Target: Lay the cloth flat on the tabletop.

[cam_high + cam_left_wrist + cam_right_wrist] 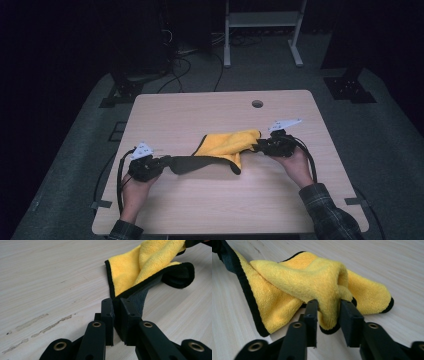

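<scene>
The room around me is dark, with grey floor, trailing cables and the legs of a white frame (262, 30) beyond the far edge. In front of me is a pale wooden table (200, 200) with a round hole (257, 104) near its far side.

My left claw (162, 162) sits low over the table toward my left. In the left gripper view its jaws are pressed together on a corner of the cloth (140, 270), pinching the black-trimmed edge where the dark grey underside shows. From that claw the cloth runs away forward and to its right, grey side first, then opening into yellow pile. Scuffs and pale streaks mark the table (50, 277) just left of this claw.

My right claw (257, 146) is across from it, toward my right. In the right gripper view its jaws are clamped on a bunched fold of the yellow cloth (312, 277), which fills the space between them; the black hem (328, 330) of that fold hangs just below the jaws. Beyond this claw the cloth spreads in rumpled layers resting on the table (387, 260), with a black-edged flap to its left and a rounded corner to its right.

Between the two claws the cloth (225, 145) stretches in a band, sagging toward me near its middle.
</scene>
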Tool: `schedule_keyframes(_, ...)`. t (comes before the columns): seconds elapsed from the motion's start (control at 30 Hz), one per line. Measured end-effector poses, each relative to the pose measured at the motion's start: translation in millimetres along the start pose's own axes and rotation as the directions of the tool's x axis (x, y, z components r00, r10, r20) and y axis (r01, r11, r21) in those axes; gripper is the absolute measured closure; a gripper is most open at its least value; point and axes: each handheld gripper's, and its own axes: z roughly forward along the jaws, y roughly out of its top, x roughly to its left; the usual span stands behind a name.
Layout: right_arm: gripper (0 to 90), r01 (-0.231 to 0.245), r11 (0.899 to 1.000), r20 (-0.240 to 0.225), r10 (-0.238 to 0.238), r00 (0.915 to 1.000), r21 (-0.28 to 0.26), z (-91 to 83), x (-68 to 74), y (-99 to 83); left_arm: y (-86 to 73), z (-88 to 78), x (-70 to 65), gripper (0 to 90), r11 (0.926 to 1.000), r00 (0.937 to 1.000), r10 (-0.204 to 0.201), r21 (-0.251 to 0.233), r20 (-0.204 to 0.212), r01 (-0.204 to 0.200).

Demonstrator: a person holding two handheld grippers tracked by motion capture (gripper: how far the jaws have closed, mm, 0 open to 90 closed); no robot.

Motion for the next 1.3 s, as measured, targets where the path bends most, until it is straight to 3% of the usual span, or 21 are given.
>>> schedule_keyframes(0.13, 60.7, -0.016, 1.0, -0.007, 0.016, 0.9998, 0.003, -10.0, -1.4, -6.8, -0.6, 0.2, 0.4, 81.7, 1.0, 0.9999, -0.002, 0.006, -0.01, 0.002)
schedule_keyframes(0.27, 59.6, -0.001, 1.0, -0.012, 0.001, 0.9999, 0.005, -19.8, 4.6, -15.8, -1.1, 0.0, 1.6, 81.6, 1.0, 0.9999, -0.007, 0.007, -0.011, 0.007)
schedule_keyframes(0.47, 57.7, 0.039, 0.999, -0.054, -0.039, 0.9978, -0.004, -20.4, 31.4, -24.9, -1.0, 0.0, 0.5, 81.6, 1.0, 1.0, -0.005, 0.004, -0.008, 0.006)
schedule_keyframes(0.63, 52.7, 0.12, 0.992, -0.085, -0.116, 0.9896, 0.041, -0.9, 63.3, -31.4, -0.8, -0.4, -0.1, 81.6, 1.0, 1.0, -0.002, 0.003, -0.006, 0.002)
schedule_keyframes(0.77, 47.4, 0.15, 0.984, -0.116, -0.138, 0.9836, 0.101, 21.1, 78.1, -35.9, -0.7, -0.6, -1.5, 81.6, 1.0, 1.0, 0.001, 0.003, -0.004, -0.001)
schedule_keyframes(0.83, 47.6, 0.167, 0.979, -0.102, -0.155, 0.9826, 0.12, 28.3, 83.7, -38.7, -0.7, -0.5, -1.3, 81.6, 1.0, 1.0, 0.001, 0.002, -0.002, -0.001)
schedule_keyframes(0.93, 57.3, 0.181, 0.973, -0.069, -0.173, 0.9825, 0.144, 35.8, 85.2, -40.8, -0.6, -0.6, -0.8, 81.6, 1.0, 1.0, -0.003, -0.001, 0.002, 0.003)
schedule_keyframes(1.0, 73.1, 0.186, 0.973, -0.06, -0.179, 0.982, 0.139, 36.7, 82.6, -40.7, -0.4, -1.2, -0.8, 81.6, 1.0, 1.0, -0.002, -0.006, 0.004, 0.002)
schedule_keyframes(1.07, 81.4, 0.18, 0.974, -0.046, -0.175, 0.9835, 0.136, 34.5, 79.0, -40.1, -0.1, -2.0, -1.2, 81.7, 0.9999, 1.0, -0.004, -0.01, 0.007, 0.004)
schedule_keyframes(1.17, 85.7, 0.171, 0.979, -0.031, -0.169, 0.9852, 0.115, 25.3, 73.9, -37.3, 1.1, -3.8, -2.2, 81.7, 0.9996, 0.9997, -0.011, -0.027, 0.023, 0.012)
schedule_keyframes(1.3, 86.6, 0.153, 0.988, -0.01, -0.153, 0.9882, 0.025, -4.3, 67.9, -22.9, 9.4, -10.3, -8.7, 81.7, 0.9971, 0.9992, 0.004, -0.076, 0.041, 0.0)
